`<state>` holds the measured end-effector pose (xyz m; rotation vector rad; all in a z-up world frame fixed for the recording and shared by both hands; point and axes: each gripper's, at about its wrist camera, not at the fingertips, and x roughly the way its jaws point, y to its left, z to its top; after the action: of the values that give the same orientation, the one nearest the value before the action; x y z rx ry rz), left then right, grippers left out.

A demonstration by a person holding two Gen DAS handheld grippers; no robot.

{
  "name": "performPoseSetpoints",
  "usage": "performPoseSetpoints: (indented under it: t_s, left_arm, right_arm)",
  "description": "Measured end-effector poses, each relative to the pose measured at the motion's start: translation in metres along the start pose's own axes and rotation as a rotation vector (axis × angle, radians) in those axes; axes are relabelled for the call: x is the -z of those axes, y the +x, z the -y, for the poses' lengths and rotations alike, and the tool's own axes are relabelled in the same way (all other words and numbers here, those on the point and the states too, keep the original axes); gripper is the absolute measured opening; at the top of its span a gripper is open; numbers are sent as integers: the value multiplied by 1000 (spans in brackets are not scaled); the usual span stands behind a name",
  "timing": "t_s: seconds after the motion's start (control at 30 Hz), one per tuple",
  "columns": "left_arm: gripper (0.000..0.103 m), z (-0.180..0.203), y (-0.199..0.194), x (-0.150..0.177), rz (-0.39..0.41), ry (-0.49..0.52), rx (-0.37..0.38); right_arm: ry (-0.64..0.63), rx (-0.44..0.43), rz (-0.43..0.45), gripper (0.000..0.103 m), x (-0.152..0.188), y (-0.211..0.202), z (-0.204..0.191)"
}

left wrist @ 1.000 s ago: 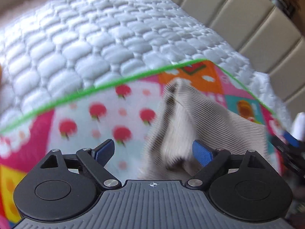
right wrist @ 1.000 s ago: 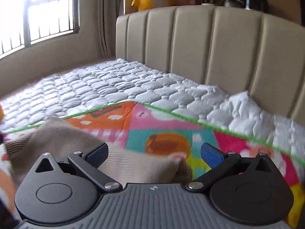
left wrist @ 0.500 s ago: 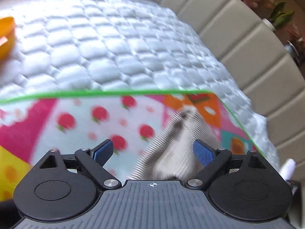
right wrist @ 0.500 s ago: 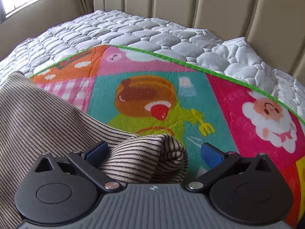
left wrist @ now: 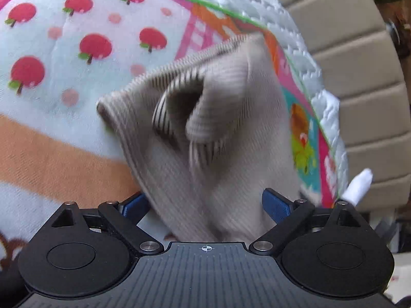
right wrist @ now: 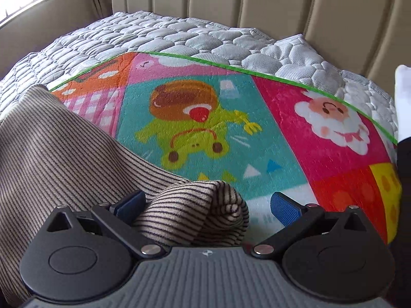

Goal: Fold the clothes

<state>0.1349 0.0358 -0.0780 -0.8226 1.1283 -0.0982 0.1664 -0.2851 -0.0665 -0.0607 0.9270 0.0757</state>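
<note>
A beige garment with thin dark stripes point(left wrist: 218, 138) lies bunched on a colourful cartoon play mat point(left wrist: 64, 59). My left gripper point(left wrist: 205, 202) is open, its blue pads on either side of the cloth, which runs down between the jaws. In the right wrist view the same garment point(right wrist: 59, 159) spreads to the left, with a rolled end point(right wrist: 205, 210) lying between the open jaws of my right gripper point(right wrist: 208, 205). Neither gripper is clamped on the cloth.
The mat point(right wrist: 321, 118) has a green border and lies on a white quilted mattress point(right wrist: 179, 36). A beige padded headboard point(right wrist: 282, 2) stands behind. A white object point(right wrist: 403, 102) shows at the right edge.
My left gripper has dropped closer to the mat and garment; the cloth now fills its gap. My right gripper has tipped down over the rolled end and stays open.
</note>
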Motion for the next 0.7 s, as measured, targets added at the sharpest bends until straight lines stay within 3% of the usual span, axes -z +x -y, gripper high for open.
performPoseSetpoints:
  t_s: [0.1,0.27,0.43,0.57,0.7]
  left_arm:
    - [87,10,6,-24,55,77,-46]
    - [82,38,24,-64,123,217,-85]
    - [83,75,45,-109,257,410,-165]
    - [87,83,43,-111,297,489,-221]
    - [89,78,36,-96,295,550,-273]
  right_arm:
    - [-4,5,5,103,2,1,-3]
    - [28,-16,-13,103,2,1,-9]
    - [43,-155,-44,103,12,-7,-37]
    - [-47,-224,-31,103,19,-9,-63]
    - [-21,-254,-37,103,17,-4,-59]
